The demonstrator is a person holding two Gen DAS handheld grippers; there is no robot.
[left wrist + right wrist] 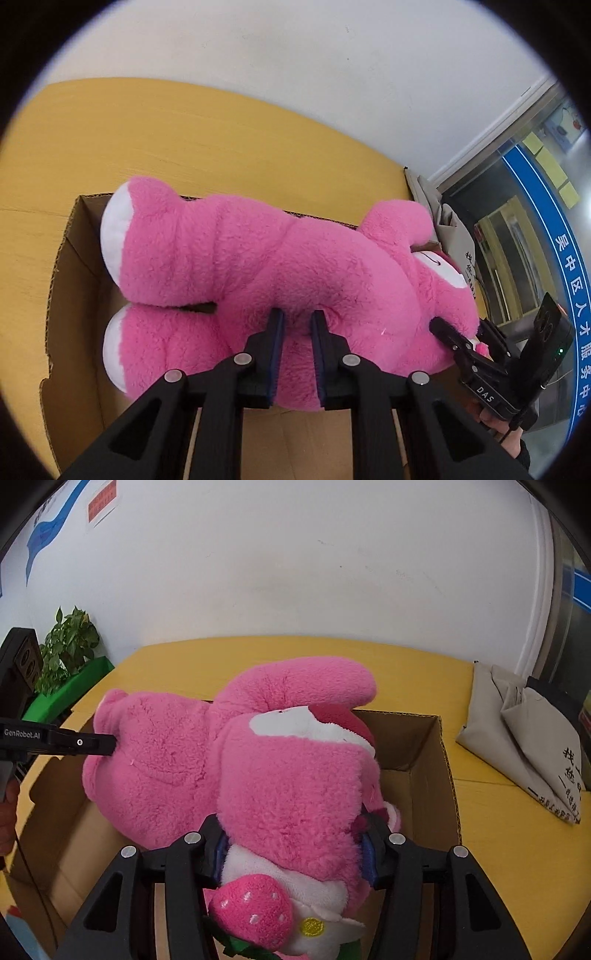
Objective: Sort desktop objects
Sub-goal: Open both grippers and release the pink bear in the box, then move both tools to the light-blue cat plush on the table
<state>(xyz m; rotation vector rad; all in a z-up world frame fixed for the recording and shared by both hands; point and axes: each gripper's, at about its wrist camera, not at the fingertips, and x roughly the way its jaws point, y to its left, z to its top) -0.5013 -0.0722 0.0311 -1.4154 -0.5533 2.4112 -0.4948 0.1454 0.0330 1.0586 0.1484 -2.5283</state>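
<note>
We are holding a big fluffy pink plush bear with white foot pads (258, 266) between both tools, and it is hanging sideways over the open brown corrugated cardboard box (66, 280) that is sitting on the yellow wooden counter (184, 140). Our left tool (297, 325) is pinching a fold of fur low on the bear's body, its fingers drawn close with plush bunched between them. Our right tool (295, 849) is gripping the head end, its fingers spread wide around the pink fur just above the pink plush strawberry with a white felt flower (255, 908). The relation that matters is the bear's long axis: in the left wrist view it is running from the feet at about 9 o'clock to the head at about 3 o'clock, so it is lying along the length of the box, with the body straight ahead of the left tool at 12 o'clock. In the right wrist view the body is stretching away toward 10 o'clock, where the left tool is biting in. We judge the bear is partly inside the box walls, though whether it is touching the floor is hidden. A grey folded fabric bag with black printed characters (528, 742) is lying on the counter at 3 o'clock, beside the box. This pose would fit either lowering the bear in or lifting it out.
</note>
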